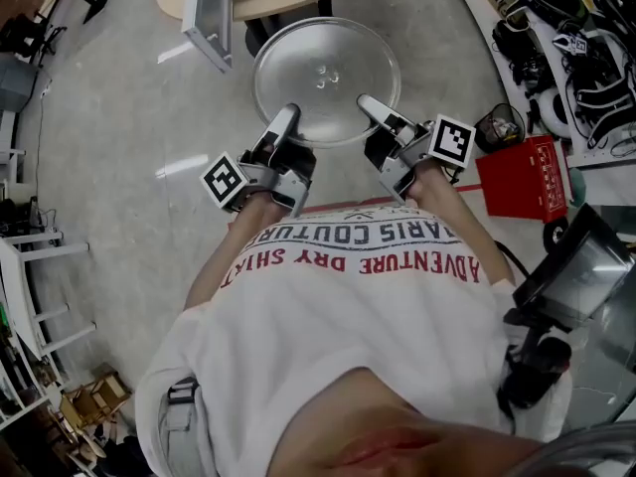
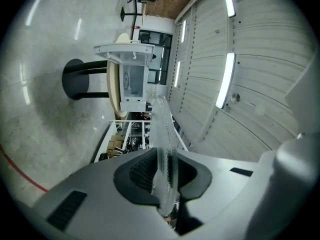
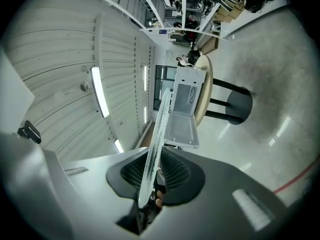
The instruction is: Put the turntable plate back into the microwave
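**Glass plate pinched at both sides, facing the open microwave**

My left gripper (image 1: 288,119) has its jaws closed on the near left rim of the round clear glass turntable plate (image 1: 327,79). In the left gripper view the glass edge (image 2: 163,134) runs straight between the black ribbed pads (image 2: 142,173). My right gripper (image 1: 371,105) clamps the near right rim in the same way. In its own view the plate (image 3: 159,120) shows edge-on as a thin line that cuts between the jaws.

The plate hangs roughly level in the air over the grey concrete floor (image 1: 119,117), just ahead of my white printed T-shirt (image 1: 358,306).

Beyond the plate stands the white microwave (image 2: 131,78), its door (image 3: 182,129) swung open. It sits on a round pale wooden table (image 3: 206,84) with a black pedestal (image 3: 237,104).

A red box (image 1: 522,177) stands on the floor off to my right, near the right gripper. A thin red line (image 2: 20,174) crosses the floor.
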### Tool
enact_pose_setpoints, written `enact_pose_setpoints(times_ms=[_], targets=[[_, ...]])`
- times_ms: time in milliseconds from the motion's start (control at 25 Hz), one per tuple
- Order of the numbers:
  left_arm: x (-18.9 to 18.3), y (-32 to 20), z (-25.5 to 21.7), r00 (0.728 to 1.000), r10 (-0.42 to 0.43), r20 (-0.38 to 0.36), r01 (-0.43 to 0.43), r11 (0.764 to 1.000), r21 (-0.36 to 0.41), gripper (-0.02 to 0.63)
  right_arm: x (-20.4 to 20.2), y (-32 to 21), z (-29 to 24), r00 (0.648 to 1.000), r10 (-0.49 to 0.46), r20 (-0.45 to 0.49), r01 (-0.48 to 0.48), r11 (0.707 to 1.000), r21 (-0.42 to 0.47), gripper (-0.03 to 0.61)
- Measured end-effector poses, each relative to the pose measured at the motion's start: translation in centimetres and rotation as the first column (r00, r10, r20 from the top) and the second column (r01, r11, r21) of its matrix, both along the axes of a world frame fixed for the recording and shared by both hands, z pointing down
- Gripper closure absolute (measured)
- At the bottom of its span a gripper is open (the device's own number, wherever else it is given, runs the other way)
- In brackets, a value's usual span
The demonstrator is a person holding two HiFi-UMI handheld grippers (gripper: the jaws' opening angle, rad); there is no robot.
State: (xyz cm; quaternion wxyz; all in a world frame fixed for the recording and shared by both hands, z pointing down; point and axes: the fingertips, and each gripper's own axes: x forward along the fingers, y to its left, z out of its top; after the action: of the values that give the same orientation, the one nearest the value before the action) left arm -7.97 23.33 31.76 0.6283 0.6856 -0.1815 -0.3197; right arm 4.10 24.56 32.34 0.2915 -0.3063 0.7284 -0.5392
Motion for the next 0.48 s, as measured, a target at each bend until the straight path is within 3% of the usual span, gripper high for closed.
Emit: enact_pose_setpoints(times_ms=[240,480], targets=[[-0.4,-6.0,1.4,0.998,-0.060,-0.003,0.060,0.998,-0.027,0.575,-0.5,-6.0,1.2,0.999,-0.043,-0.003,0.043,0.999,-0.019,0.534],[1.7,-13.5,4.6,0.988,-0.152,-0.009,0.151,0.985,-0.080,0.575,1.7,-13.6,3.7,0.993,-0.118,0.004,0.118,0.992,-0.049,0.532]])
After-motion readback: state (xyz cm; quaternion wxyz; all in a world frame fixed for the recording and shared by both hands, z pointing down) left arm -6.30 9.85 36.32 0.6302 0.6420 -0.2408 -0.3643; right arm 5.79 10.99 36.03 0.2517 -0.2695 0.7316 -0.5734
